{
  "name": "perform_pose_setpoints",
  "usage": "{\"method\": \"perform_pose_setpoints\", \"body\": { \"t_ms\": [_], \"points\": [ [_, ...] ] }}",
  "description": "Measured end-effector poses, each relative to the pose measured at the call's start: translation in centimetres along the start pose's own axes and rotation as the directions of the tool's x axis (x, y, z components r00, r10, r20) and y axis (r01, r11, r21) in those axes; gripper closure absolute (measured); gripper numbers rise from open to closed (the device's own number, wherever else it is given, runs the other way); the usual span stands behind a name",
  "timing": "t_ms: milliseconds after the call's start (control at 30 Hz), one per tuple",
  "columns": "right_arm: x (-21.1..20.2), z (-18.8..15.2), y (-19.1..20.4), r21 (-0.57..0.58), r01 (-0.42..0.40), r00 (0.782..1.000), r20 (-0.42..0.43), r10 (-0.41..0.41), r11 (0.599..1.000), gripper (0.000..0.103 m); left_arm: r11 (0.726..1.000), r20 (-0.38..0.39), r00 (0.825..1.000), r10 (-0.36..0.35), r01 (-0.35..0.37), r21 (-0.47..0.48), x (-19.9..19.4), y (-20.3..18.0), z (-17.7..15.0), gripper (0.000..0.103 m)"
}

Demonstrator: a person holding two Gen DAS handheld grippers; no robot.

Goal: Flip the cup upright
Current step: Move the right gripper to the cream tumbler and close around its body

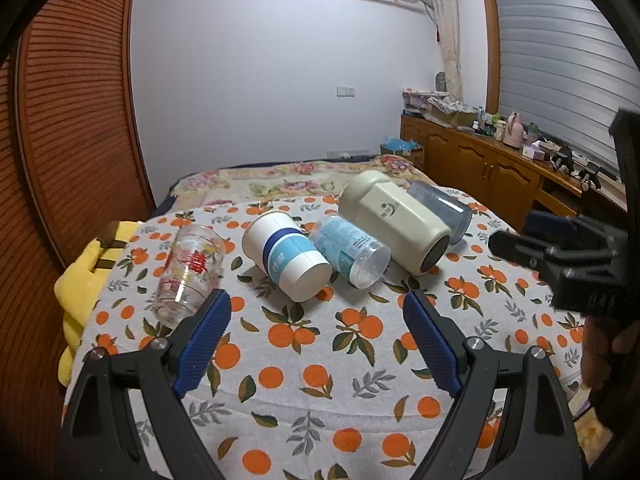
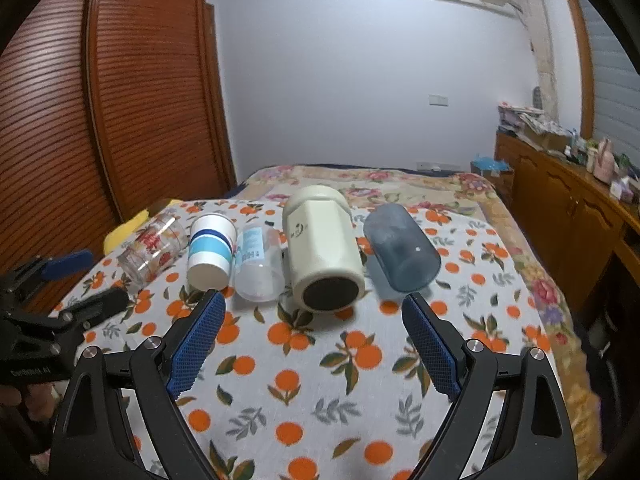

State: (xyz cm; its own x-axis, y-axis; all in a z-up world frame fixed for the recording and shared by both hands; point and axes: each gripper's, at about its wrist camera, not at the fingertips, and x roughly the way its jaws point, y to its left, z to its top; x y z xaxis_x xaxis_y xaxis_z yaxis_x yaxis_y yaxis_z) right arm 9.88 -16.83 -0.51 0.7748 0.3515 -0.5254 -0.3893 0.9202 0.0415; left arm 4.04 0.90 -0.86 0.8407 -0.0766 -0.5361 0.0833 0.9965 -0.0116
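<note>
My left gripper [image 1: 316, 312]: jaws spread wide, holding nothing, poised above the orange-print cloth [image 1: 320, 380]. My right gripper [image 2: 312, 314]: jaws likewise spread and empty. Five cups lie on their sides in a row across the cloth beyond both, bases toward me. From my left: clear printed glass [image 1: 190, 274]; white cup with blue band [image 1: 286, 258]; clear cup with blue label [image 1: 350, 250], touching the white one; cream mug [image 2: 322, 244], dark base; smoky blue tumbler [image 2: 400, 252]. Bed [image 2: 400, 188] behind; wooden sideboard [image 1: 480, 160] at my right.
</note>
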Motion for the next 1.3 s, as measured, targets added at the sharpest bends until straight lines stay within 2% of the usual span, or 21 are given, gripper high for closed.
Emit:
{"method": "perform_pose_setpoints", "body": {
  "t_ms": [233,333,567,667,800,900,1000,1300],
  "points": [
    [3.4,1.9,-0.4,-0.046,-0.03,0.997,-0.069,0.027,0.999,0.012,0.999,-0.023,0.999,-0.033,0.033,-0.002,1.9,1.2,0.5,0.015],
    [5.4,2.6,-0.2,-0.091,-0.02,0.994,-0.107,0.01,0.996,0.013,0.999,-0.022,0.999,-0.035,0.035,-0.006,2.4,1.8,1.0,0.016],
    [9.4,4.3,0.0,-0.118,-0.05,0.981,-0.191,0.027,0.992,0.014,0.999,-0.025,0.999,-0.035,0.035,0.005,3.5,2.6,1.6,0.018],
    [11.3,4.9,0.1,-0.114,-0.057,0.969,-0.245,0.028,0.992,0.014,1.0,-0.024,0.999,-0.027,0.027,0.005,3.8,2.9,1.9,0.018],
    [14.4,5.2,-0.5,-0.094,-0.071,0.937,-0.347,0.034,0.993,0.015,0.999,-0.034,0.998,-0.046,0.046,-0.02,4.0,3.7,2.2,0.018],
    [15.9,5.3,-0.8,-0.09,-0.061,0.92,-0.392,0.021,0.994,0.015,0.999,-0.035,0.998,-0.046,0.045,-0.024,3.9,4.0,2.2,0.018],
    [17.1,5.2,-1.4,-0.054,-0.071,0.897,-0.441,0.04,0.996,0.016,0.999,-0.042,0.998,-0.048,0.047,-0.024,3.9,4.2,2.1,0.018],
    [19.5,5.2,-1.6,-0.027,-0.072,0.863,-0.503,0.048,0.997,0.021,0.998,-0.054,0.997,-0.063,0.062,-0.031,3.9,4.2,1.8,0.018]
  ]
}}
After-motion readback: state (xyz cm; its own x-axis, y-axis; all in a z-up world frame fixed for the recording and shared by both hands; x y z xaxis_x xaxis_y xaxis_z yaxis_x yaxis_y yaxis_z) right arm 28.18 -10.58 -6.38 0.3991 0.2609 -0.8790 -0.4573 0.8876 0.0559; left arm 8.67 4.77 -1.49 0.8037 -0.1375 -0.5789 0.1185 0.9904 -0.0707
